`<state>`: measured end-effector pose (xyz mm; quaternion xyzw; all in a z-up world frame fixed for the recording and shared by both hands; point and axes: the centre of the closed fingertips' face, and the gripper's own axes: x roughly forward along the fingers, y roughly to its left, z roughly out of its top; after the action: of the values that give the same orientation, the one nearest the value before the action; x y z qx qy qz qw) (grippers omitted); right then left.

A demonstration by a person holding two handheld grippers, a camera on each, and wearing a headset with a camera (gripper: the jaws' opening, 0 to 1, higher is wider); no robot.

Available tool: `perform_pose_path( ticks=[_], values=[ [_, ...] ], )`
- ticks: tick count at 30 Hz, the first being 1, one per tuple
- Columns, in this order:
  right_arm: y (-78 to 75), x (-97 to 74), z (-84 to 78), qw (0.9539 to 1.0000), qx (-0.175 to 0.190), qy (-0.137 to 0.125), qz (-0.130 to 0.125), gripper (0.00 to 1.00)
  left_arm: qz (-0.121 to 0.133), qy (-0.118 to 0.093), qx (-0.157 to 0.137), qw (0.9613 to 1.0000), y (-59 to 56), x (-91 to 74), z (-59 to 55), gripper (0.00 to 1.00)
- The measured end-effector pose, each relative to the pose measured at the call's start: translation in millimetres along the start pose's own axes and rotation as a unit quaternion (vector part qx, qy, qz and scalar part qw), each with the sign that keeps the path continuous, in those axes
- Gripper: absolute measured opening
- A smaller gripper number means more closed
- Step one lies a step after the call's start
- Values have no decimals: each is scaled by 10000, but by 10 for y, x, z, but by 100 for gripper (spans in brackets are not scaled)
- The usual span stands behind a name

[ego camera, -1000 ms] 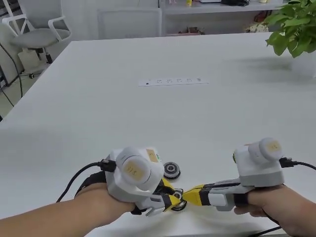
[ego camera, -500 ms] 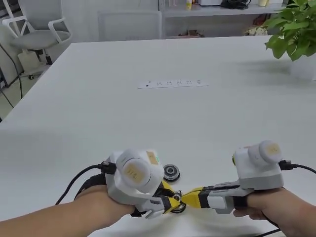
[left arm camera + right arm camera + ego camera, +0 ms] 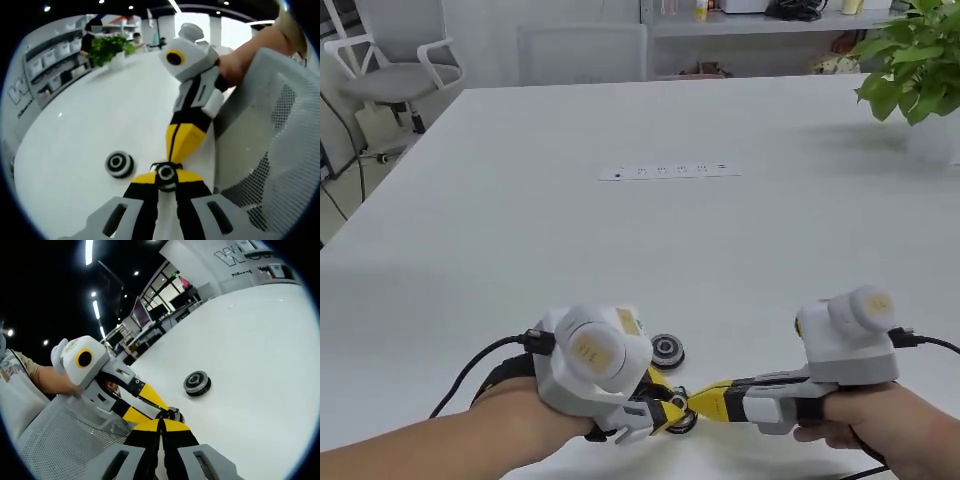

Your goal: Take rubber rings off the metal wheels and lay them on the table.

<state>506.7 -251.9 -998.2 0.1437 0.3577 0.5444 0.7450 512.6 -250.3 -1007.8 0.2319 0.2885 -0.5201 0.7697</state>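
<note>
Near the table's front edge, my left gripper (image 3: 665,411) (image 3: 166,176) is shut on a small metal wheel (image 3: 166,173) (image 3: 678,412) with a black rubber ring around it. My right gripper (image 3: 692,403) (image 3: 161,423) comes in from the right. Its yellow tips are pressed together at that wheel's rim, pinching the black ring there. A second wheel (image 3: 667,349) (image 3: 119,164) (image 3: 197,383), dark ring still on it, lies flat on the table just beyond the left gripper.
The white table (image 3: 650,240) stretches far ahead, with a flush power strip (image 3: 668,171) in its middle. A potted plant (image 3: 912,55) stands at the back right. An office chair (image 3: 395,70) is off the table's far left corner.
Both grippers stay joined at the wheel. Only the view has shifted a little.
</note>
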Motion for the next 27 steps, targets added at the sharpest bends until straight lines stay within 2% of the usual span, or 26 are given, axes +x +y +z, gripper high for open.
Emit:
perform_pose_path(
  ticks=[9, 10, 11, 12, 24, 27],
  values=[
    [54, 13, 7, 9999, 39, -20, 128, 0, -11, 9, 11, 10000, -4, -4, -4, 12],
    [122, 13, 92, 9991, 163, -231, 307, 0, -15, 9, 11, 10000, -6, -4, -5, 12],
    [127, 9, 85, 9992, 96, -188, 340, 0, -10, 9, 14, 10000, -5, -5, -5, 12],
    [119, 27, 53, 9996, 3, -115, 248, 0, -11, 8, 12, 10000, -6, -5, -5, 12],
    [125, 16, 61, 9985, 306, -213, 401, 0, -20, 3, 24, 10000, -6, -3, -4, 12],
    [71, 12, 59, 9990, 300, -207, 270, 0, -21, -2, 39, 10000, -6, -2, -3, 13]
  ],
)
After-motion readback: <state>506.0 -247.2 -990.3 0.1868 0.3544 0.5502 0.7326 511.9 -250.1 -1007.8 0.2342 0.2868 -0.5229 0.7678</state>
